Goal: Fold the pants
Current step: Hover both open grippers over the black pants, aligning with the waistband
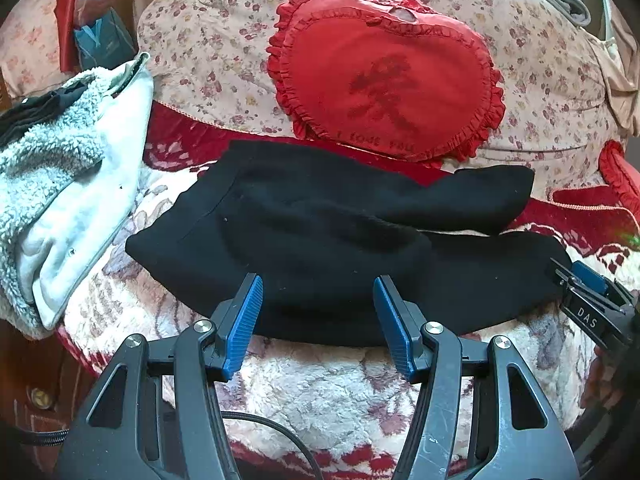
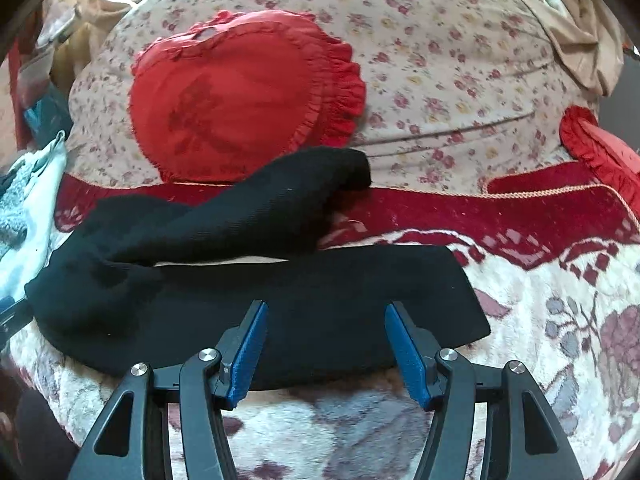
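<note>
Black pants (image 1: pixel 320 240) lie across a fluffy red-and-cream blanket (image 1: pixel 320 392), waist to the left, two legs spread apart to the right. My left gripper (image 1: pixel 318 292) is open, its blue pads over the near edge of the waist part, holding nothing. My right gripper (image 2: pixel 326 316) is open over the near leg (image 2: pixel 320 300), holding nothing; it also shows at the right edge of the left wrist view (image 1: pixel 588 288). The far leg (image 2: pixel 260 208) lies angled toward the back.
A red heart-shaped pillow (image 1: pixel 384 76) leans on a floral cushion (image 1: pixel 208 40) behind the pants. A white fleece garment (image 1: pixel 68 184) lies at the left. Another red pillow (image 2: pixel 600 148) is at the right. The blanket's front edge (image 1: pixel 80 356) drops off at the lower left.
</note>
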`<state>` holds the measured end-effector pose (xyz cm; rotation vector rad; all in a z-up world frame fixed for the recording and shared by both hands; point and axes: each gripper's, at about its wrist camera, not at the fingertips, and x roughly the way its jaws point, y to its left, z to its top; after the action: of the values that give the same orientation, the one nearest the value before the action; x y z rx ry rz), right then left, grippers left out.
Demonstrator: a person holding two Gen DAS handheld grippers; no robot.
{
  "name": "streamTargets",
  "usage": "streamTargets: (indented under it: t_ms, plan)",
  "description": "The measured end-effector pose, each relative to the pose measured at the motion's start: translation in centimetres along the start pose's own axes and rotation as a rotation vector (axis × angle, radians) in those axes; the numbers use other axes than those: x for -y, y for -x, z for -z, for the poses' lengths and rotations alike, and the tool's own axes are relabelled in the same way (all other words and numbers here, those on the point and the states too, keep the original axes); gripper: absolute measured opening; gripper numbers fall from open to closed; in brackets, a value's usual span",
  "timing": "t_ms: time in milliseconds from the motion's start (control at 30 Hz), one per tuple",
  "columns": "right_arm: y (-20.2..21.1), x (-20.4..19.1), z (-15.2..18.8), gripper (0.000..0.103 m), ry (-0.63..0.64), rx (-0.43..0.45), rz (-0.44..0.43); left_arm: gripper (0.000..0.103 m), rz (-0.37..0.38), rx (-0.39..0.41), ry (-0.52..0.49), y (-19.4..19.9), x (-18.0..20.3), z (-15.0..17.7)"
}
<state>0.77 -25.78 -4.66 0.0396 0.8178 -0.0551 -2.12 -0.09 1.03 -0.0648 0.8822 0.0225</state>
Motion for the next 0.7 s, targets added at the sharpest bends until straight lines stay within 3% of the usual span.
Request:
streamTargets:
  t_ms: [700]
  plan:
    - [-0.9,-2.1,0.1,0.06,0.038,-0.049,-0.037,0.058,-0.047,-0.029,0.062,-1.7,-3.4,0.1]
